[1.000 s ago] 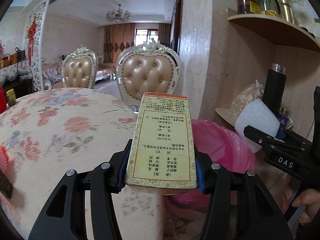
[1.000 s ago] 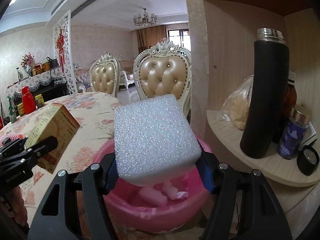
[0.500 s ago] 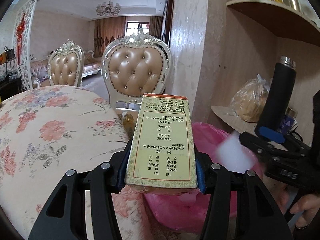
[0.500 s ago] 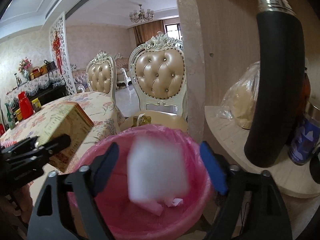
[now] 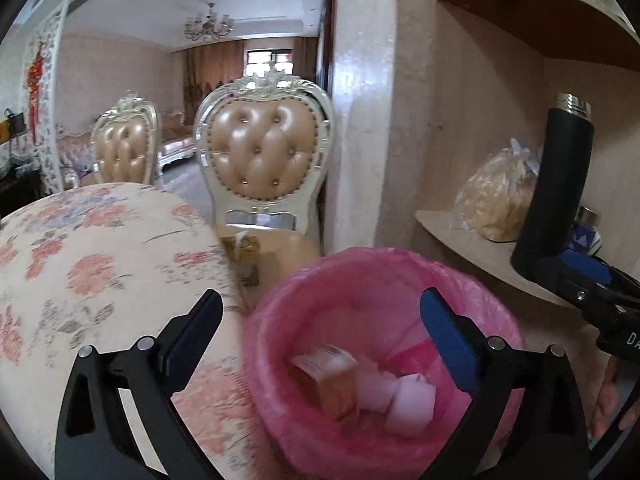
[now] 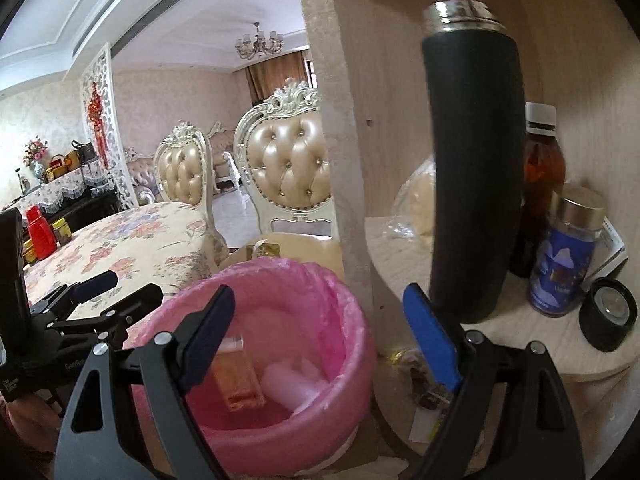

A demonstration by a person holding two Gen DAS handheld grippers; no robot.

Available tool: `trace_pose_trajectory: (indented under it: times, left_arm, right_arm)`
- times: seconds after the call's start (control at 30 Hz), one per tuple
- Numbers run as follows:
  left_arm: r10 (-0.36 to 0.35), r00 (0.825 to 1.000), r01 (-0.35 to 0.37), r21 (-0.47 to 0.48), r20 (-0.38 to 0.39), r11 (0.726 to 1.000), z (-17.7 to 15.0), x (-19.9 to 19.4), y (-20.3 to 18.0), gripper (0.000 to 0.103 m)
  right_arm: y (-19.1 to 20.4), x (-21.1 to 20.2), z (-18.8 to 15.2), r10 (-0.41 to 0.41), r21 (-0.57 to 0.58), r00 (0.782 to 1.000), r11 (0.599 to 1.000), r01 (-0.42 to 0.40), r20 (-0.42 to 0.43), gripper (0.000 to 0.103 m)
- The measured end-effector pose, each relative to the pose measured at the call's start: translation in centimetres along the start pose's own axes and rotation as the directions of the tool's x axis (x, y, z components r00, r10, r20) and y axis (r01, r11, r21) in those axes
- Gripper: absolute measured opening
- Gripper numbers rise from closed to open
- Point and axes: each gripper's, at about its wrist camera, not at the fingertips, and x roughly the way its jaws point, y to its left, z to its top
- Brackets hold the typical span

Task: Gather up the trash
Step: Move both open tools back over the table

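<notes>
My left tool (image 5: 320,320) is over the pink bin (image 5: 500,320), jaws opening w/ nothing between them. The box (image 5: 326,380) is in the bin, blurred, beside white foam (image 5: 412,402). My right tool (image 6: 318,312) is wide open too, empty, above the same bin, next to the shelf (image 6: 540,340).

I see a pink bin liner (image 5: 400,280), a floral cream tablecloth (image 5: 100,248), a black flask (image 6: 476,160), and perhaps an orange box (image 5: 326,380).
</notes>
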Motion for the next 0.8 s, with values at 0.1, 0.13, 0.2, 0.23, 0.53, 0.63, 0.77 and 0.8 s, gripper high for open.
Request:
trace_pose_trajectory:
  times: [0.1,0.13,0.2,0.23,0.53,0.63,0.77,0.8]
  left_arm:
    - [0.035,0.999,-0.035,-0.019,0.005,0.999,-0.5,-1.8,1.4,0.093]
    - [0.047,0.999,-0.047,-0.02,0.006,0.999,-0.6,-2.3,1.6,0.093]
    - [0.069,0.998,-0.069,-0.016,0.009,0.997,-0.9,-3.5,2.2,0.093]
    - [0.083,0.996,-0.083,-0.013,0.013,0.996,-1.2,-4.4,2.6,0.093]
    - [0.196,0.981,-0.195,-0.08,0.009,0.978,-3.5,-12.0,7.8,0.094]
    - [0.246,0.969,-0.243,-0.106,0.016,0.964,-4.6,-15.0,10.1,0.094]
    - [0.314,0.949,-0.309,-0.137,0.01,0.941,-6.1,-18.5,13.1,0.094]
    - [0.337,0.942,-0.332,-0.148,0.009,0.932,-6.6,-19.6,14.1,0.094]
  right_arm:
    - [1.4,-0.3,0.0,0.023,-0.017,1.0,1.0,-0.023,0.009,0.083]
    - [1.8,-0.5,0.1,0.031,-0.02,0.999,0.999,-0.031,0.011,0.083]
    - [2.9,-1.0,0.1,0.054,-0.028,0.998,0.998,-0.053,0.016,0.083]
    - [3.3,-1.1,0.1,0.06,-0.033,0.998,0.998,-0.06,0.017,0.083]
    - [9.7,-3.7,-0.8,0.174,-0.089,0.985,0.981,-0.173,-0.001,0.089]
    - [12.5,-4.3,-1.6,0.217,-0.121,0.976,0.968,-0.219,-0.022,0.089]
    - [16.8,-4.8,-2.5,0.279,-0.157,0.959,0.946,-0.285,-0.055,0.089]
    - [17.8,-4.9,-2.6,0.293,-0.166,0.954,0.94,-0.299,-0.062,0.089]
